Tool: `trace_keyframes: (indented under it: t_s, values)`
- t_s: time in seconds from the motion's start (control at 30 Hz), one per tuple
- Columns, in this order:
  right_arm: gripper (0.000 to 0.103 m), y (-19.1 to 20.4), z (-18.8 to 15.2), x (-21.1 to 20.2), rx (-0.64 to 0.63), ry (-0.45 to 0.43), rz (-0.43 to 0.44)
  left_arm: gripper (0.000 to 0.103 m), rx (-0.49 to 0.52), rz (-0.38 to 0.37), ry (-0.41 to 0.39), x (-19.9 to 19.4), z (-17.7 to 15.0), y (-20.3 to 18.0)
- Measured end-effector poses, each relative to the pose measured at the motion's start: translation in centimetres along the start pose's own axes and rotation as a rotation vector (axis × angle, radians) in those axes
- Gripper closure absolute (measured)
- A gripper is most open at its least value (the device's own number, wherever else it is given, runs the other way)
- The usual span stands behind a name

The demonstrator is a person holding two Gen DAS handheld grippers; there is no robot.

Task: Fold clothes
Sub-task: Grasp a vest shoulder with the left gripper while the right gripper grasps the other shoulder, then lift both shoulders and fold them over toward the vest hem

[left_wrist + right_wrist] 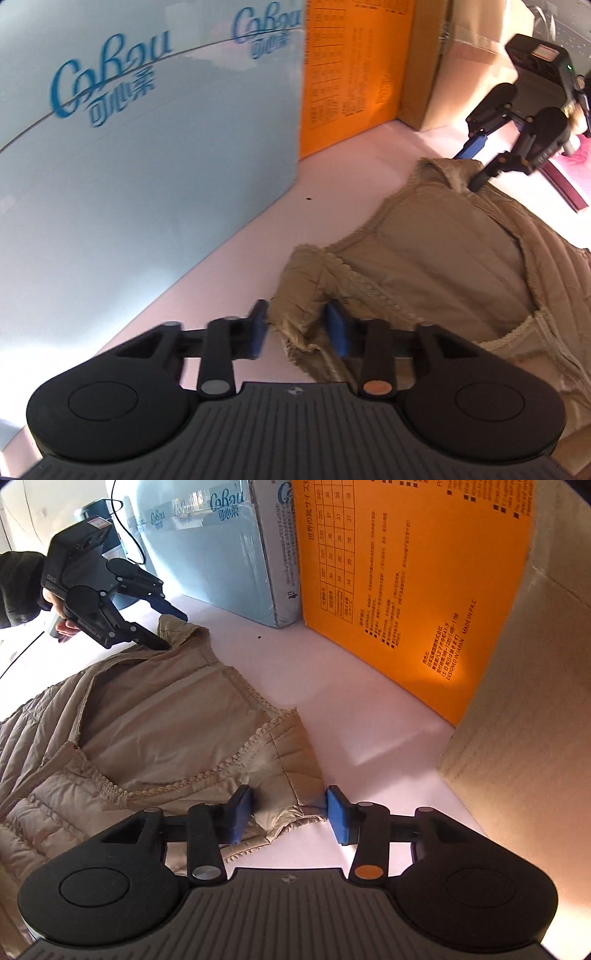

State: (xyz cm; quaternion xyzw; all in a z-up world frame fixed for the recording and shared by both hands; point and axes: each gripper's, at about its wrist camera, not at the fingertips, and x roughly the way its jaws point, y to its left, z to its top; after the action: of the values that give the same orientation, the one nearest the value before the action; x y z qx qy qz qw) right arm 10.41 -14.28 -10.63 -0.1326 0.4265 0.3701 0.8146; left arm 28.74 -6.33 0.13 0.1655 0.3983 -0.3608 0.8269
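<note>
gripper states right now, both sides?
Left gripper: fingers closed on one shoulder of the tan vest.
Right gripper: fingers closed on the vest's other shoulder.

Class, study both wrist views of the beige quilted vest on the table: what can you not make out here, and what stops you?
- Vest: its lower part is cut off by the frame edge in both views.
- Left tool: in the left wrist view, bunched shoulder fabric hides whether the pads truly pinch.
- Orange box: its print is too small to read in the left wrist view.

Left gripper point(300, 329) and right gripper point(290, 814) angled downward, jaws partly closed, each straddling fabric.
</note>
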Motion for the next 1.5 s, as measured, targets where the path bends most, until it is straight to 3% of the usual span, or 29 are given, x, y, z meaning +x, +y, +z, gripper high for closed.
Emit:
trace_keyframes:
  t_s: [0.03, 0.17, 0.43, 0.8, 1.17, 1.5]
  values:
    - [0.083, -0.1, 0.1, 0.0, 0.013, 0.005, 0.017, 0.087, 0.01, 0.003, 0.001, -0.1, 0.0, -0.3]
    - [0.089, 0.5, 0.4, 0.0, 0.012, 0.017, 0.026, 0.091, 0.009, 0.031, -0.011, -0.5, 0.1, -0.9]
    - [0.09, 1.9, 0.3, -2.1, 0.016, -0.04, -0.023, 0.091, 0.008, 0.074, -0.053, -2.9, 0.5, -1.9]
    - [0.09, 6.1, 0.5, -7.4, -0.015, -0.134, -0.048, 0.091, 0.052, 0.12, -0.136, -9.3, 0.2, -5.2]
    - [0.09, 13.5, -1.7, -12.9, -0.056, -0.196, -0.048, 0.09, 0.105, 0.14, -0.19, -14.5, -3.2, -10.9]
    - [0.091, 20.5, -5.9, -14.8, -0.062, -0.197, -0.049, 0.091, 0.096, 0.119, -0.207, -17.6, -7.6, -14.6]
